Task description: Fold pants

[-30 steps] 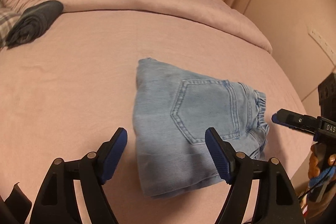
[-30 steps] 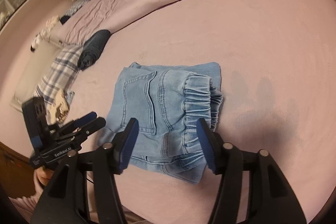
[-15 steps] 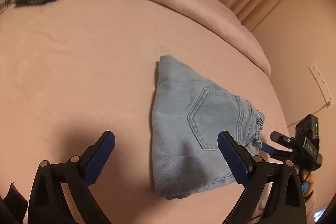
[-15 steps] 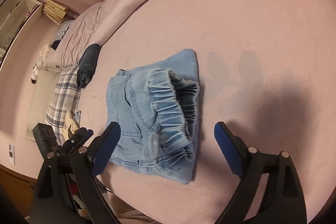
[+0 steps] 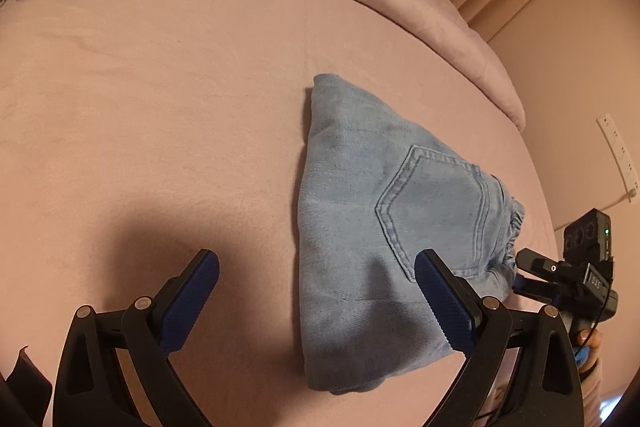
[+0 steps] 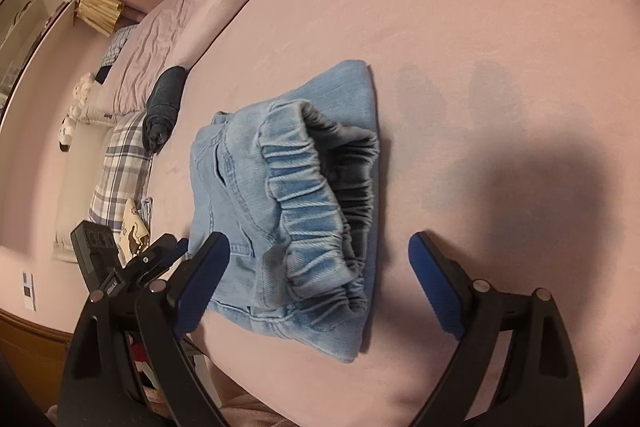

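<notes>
The pants, light blue denim, lie folded into a compact stack on the pink bed, back pocket up and the gathered elastic waistband at the near end. Broad bare bedding spreads on both sides; the bed's edge runs close under the waistband. The left gripper and right gripper hover above, fingers spread wide, holding nothing.
</notes>
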The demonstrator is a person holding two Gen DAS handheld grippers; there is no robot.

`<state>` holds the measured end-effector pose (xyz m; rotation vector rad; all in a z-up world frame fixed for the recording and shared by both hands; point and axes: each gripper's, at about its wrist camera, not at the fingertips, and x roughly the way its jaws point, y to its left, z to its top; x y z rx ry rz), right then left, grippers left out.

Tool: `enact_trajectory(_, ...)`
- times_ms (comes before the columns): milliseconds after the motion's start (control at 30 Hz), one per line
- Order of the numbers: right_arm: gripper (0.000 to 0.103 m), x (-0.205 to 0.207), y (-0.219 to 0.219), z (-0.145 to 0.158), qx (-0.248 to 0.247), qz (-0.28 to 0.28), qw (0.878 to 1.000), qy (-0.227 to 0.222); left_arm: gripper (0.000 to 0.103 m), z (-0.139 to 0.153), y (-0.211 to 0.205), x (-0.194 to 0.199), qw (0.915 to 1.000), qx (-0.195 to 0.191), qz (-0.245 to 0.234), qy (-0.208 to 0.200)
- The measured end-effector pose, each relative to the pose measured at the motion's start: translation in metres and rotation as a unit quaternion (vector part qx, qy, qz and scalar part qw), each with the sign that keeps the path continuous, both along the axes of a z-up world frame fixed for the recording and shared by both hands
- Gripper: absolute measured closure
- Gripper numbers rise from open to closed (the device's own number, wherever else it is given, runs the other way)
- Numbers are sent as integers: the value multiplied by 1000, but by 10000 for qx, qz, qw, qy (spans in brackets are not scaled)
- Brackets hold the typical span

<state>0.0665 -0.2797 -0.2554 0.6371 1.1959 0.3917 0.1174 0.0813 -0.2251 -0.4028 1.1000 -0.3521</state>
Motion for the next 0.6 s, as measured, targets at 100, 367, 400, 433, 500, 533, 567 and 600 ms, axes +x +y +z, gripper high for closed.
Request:
enact_trajectory(100,11,3,4,-2,-36,55,10000,13,5,-1,-3,2,10000,24,-48,27)
enact_trajectory(367,11,10,11,-3,-84,138,9999,7,5,0,-8,6,9998,138,-174,9)
enact_trajectory(400,11,11,12,-3,-83,149,9999,14,5,-1,-8,7,9997,142,-183,12)
enact_trajectory(433,11,11,10,-4,-79,163,9998,9,5,-1,-9,7,9997,148,-197,17)
enact_trajectory(500,11,11,11,-4,-73,184,9998,13,5,-3,-11,10,9996,174,-216,40)
enact_trajectory(533,11,11,12,-5,-71,185,9998,17,5,-3,-12,10,9996,198,-218,49)
enact_trajectory(567,11,11,13,-5,-68,182,9998,23,5,-3,-11,9,9995,203,-226,49)
enact_trajectory(600,11,12,14,-6,-58,184,9998,20,5,-3,-12,8,9995,207,-236,47)
